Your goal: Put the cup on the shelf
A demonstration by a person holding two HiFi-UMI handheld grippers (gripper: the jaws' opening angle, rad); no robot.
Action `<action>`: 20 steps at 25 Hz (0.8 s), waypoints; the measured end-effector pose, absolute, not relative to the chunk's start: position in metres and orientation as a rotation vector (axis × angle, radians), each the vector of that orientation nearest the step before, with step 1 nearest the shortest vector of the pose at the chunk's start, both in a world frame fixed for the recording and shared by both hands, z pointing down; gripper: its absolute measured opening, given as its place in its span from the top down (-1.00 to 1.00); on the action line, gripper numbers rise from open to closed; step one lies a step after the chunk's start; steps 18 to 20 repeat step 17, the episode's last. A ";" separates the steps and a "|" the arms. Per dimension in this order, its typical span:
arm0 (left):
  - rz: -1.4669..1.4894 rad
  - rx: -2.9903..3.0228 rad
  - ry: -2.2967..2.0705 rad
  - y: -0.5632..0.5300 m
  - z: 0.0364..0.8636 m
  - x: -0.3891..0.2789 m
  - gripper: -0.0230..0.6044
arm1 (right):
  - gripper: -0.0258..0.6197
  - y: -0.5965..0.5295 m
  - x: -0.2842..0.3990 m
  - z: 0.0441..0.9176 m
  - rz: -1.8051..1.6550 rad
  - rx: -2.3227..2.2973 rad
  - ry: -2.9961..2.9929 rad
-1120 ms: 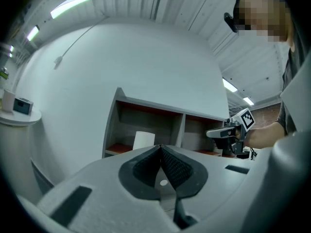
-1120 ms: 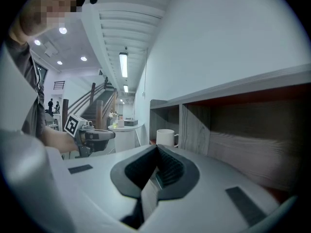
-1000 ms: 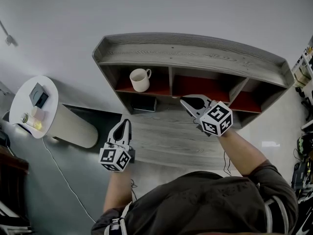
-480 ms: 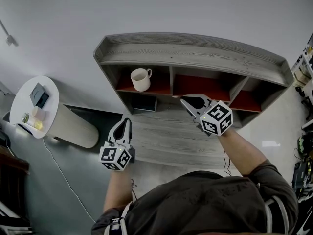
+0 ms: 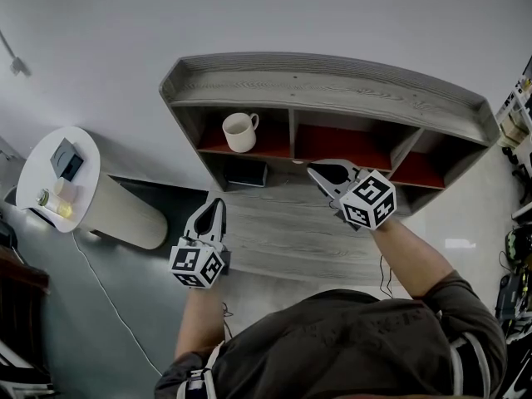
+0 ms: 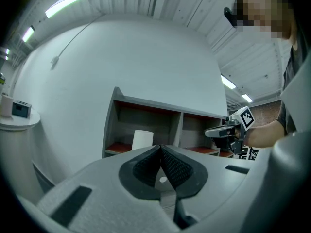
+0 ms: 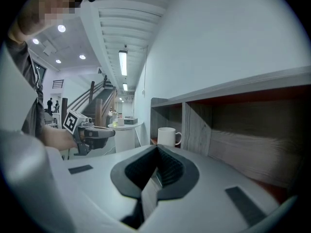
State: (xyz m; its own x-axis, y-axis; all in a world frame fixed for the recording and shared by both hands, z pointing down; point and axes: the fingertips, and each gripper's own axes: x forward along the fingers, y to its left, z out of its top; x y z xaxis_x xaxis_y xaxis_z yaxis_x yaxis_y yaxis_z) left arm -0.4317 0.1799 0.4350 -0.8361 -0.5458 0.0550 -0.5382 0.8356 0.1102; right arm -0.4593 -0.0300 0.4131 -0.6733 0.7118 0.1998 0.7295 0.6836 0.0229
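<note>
Round side table (image 5: 58, 173) is seen far left. Left gripper (image 5: 218, 204) is held at the left edge of the wooden desktop (image 5: 283, 239), jaws closed together, nothing gripped. Cup (image 5: 239, 133) is set upright in the leftmost compartment of the shelf (image 5: 332, 90). Right gripper (image 5: 312, 170) is held before the middle compartment, jaws pressed together, empty.
</note>
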 end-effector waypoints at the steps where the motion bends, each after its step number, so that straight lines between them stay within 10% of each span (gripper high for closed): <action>1: -0.137 0.868 -2.928 0.180 0.435 -0.431 0.91 | 0.95 -0.030 -0.459 0.413 -0.149 -1.174 -2.720; 20: -0.145 0.875 -2.926 0.182 0.433 -0.426 0.91 | 0.95 -0.025 -0.455 0.410 -0.155 -1.180 -2.728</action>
